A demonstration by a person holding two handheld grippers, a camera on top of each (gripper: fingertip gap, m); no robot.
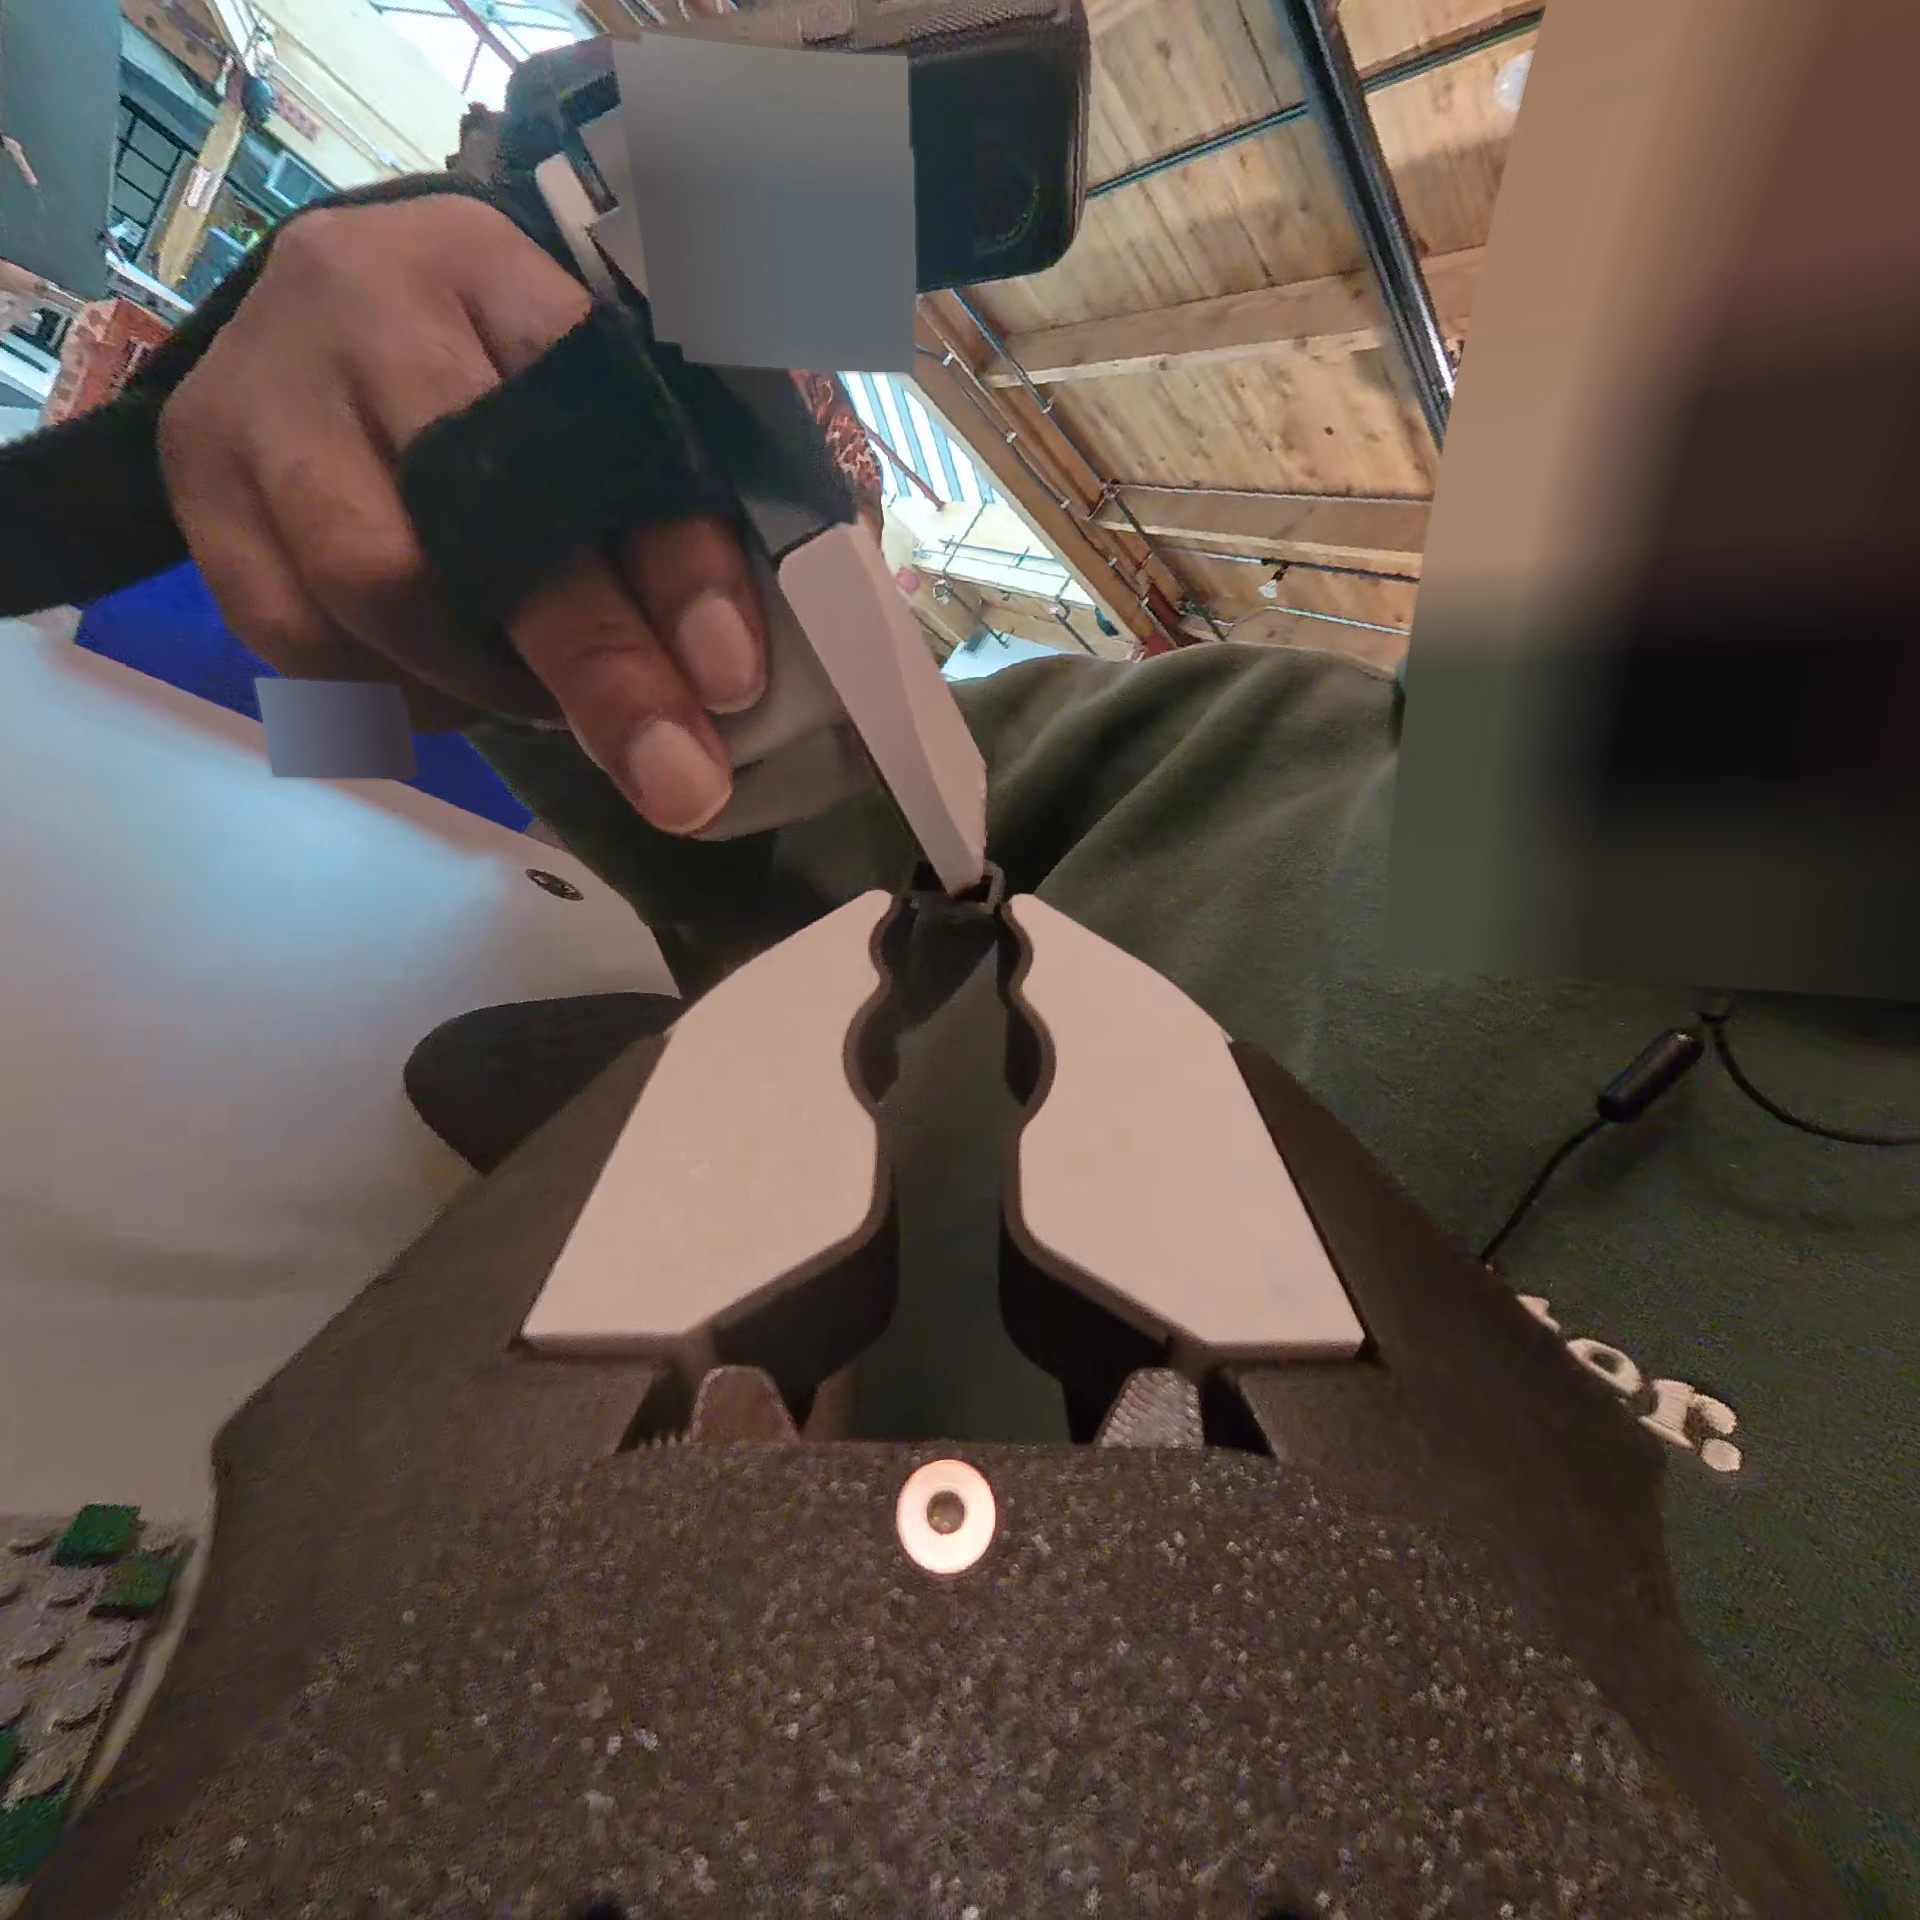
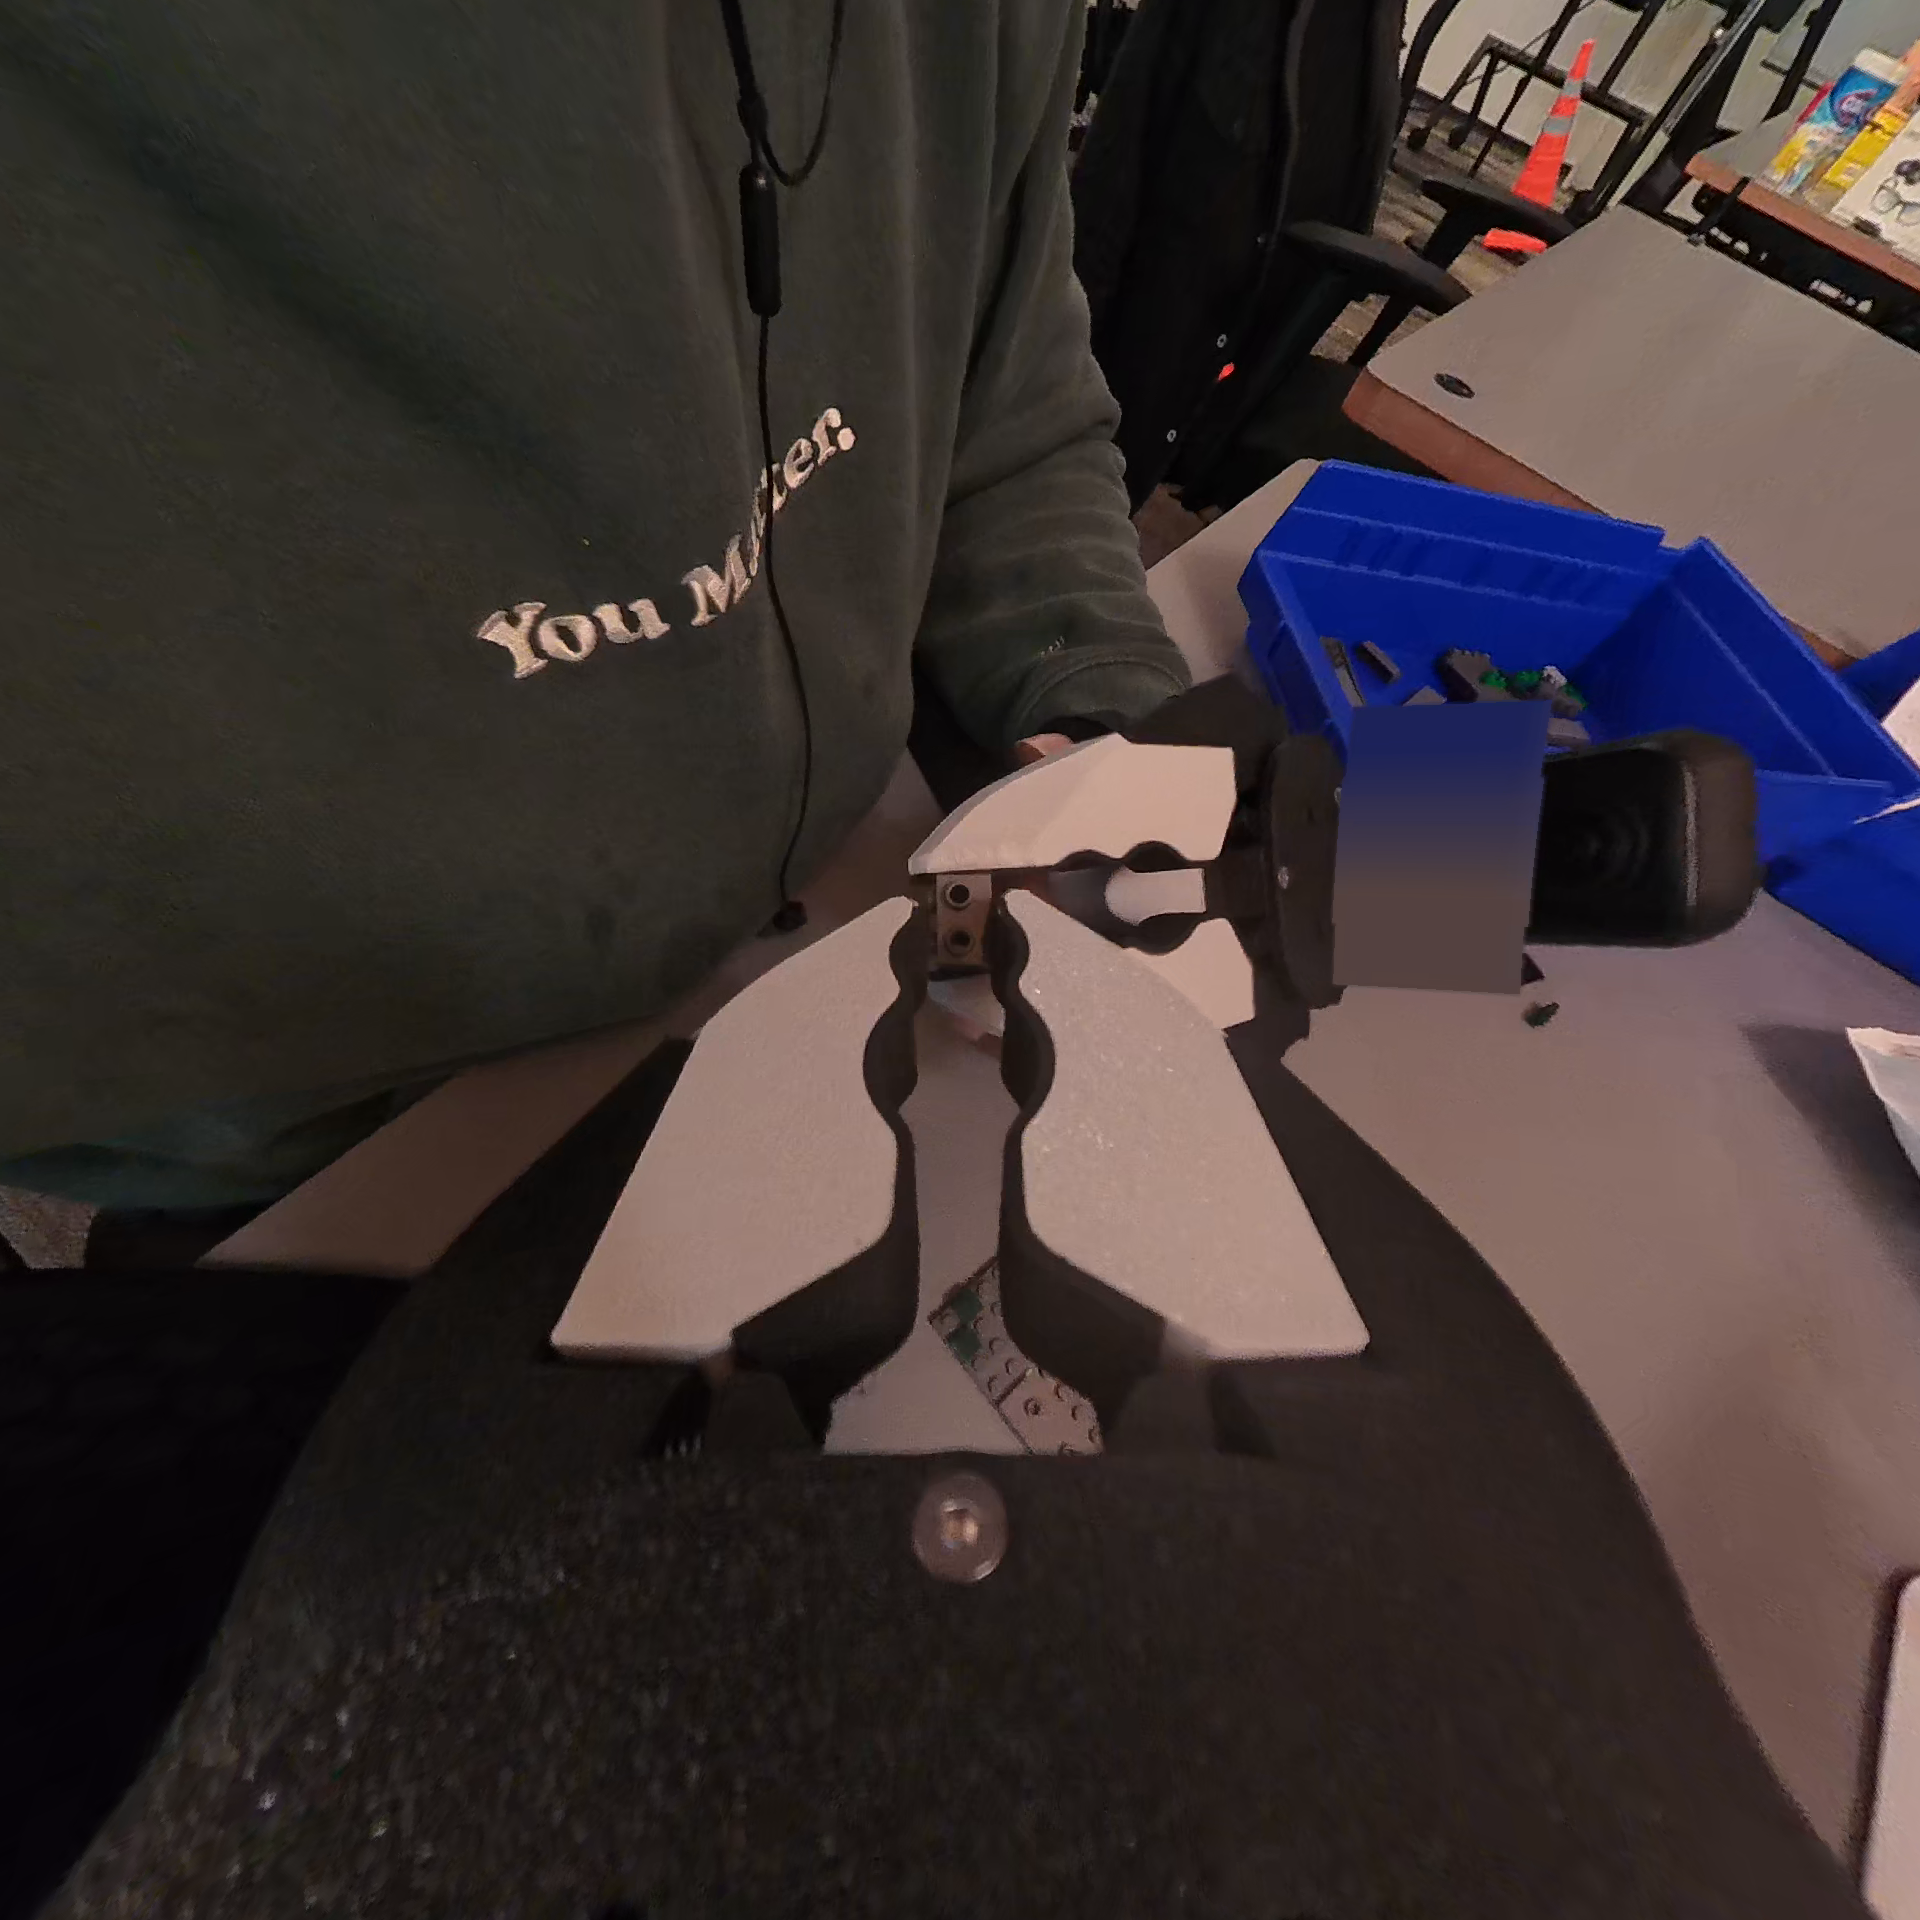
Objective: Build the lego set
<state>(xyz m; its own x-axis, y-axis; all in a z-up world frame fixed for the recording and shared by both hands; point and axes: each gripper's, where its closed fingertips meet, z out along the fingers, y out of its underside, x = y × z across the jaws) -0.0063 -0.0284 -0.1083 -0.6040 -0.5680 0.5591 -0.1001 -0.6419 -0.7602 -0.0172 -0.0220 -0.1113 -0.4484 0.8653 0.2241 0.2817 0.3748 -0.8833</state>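
A small dark lego piece with two holes in its face is held in the air in front of a person's green sweatshirt. My right gripper is shut on it from both sides. My left gripper comes in from the right and its tips close on the same piece's top. In the left wrist view the piece sits between the left gripper's nearly closed tips, and the right gripper, held in a hand, reaches down onto it. A grey studded baseplate with green pieces lies below.
A blue bin with several small lego pieces stands on the grey table at the right. The baseplate also shows through the right gripper's gap. White paper lies at the right edge. The person's torso is close behind both grippers. Left and right tips are no more than a few centimetres apart.
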